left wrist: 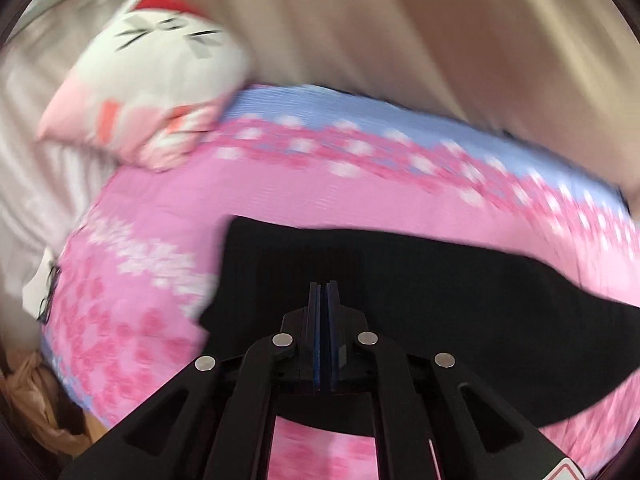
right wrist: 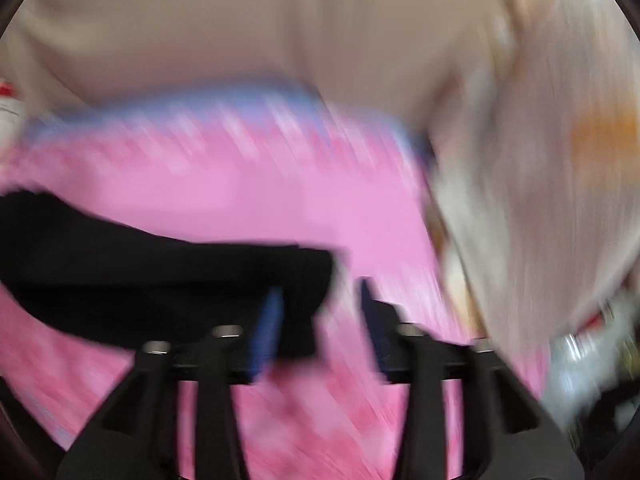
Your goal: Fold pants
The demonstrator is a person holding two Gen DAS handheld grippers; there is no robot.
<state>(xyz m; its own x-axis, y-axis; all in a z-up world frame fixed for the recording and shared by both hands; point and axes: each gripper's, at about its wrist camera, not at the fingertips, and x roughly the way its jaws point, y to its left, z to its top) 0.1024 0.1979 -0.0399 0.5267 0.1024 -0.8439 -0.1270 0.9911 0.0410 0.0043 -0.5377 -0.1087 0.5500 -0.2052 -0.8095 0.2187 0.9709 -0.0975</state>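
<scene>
Pants (left wrist: 400, 280) lie dark on the pink bed (left wrist: 160, 208); left gripper (left wrist: 324, 292) jaws together, right gripper (right wrist: 320, 308) jaws apart astride their corner, which may slip.

Bed (left wrist: 160, 216), pink flowered cover: black pants (left wrist: 400, 272) flat at 6 o'clock; pillow (left wrist: 160, 80) at 10 o'clock.

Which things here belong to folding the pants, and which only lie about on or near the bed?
For the job:
- black pants, spread on the pink bedspread
- left gripper, jaws closed
- right gripper, jaws apart around the pants' edge

Only lying about:
- white and pink pillow at the bed's far corner
- beige curtain behind the bed
</scene>
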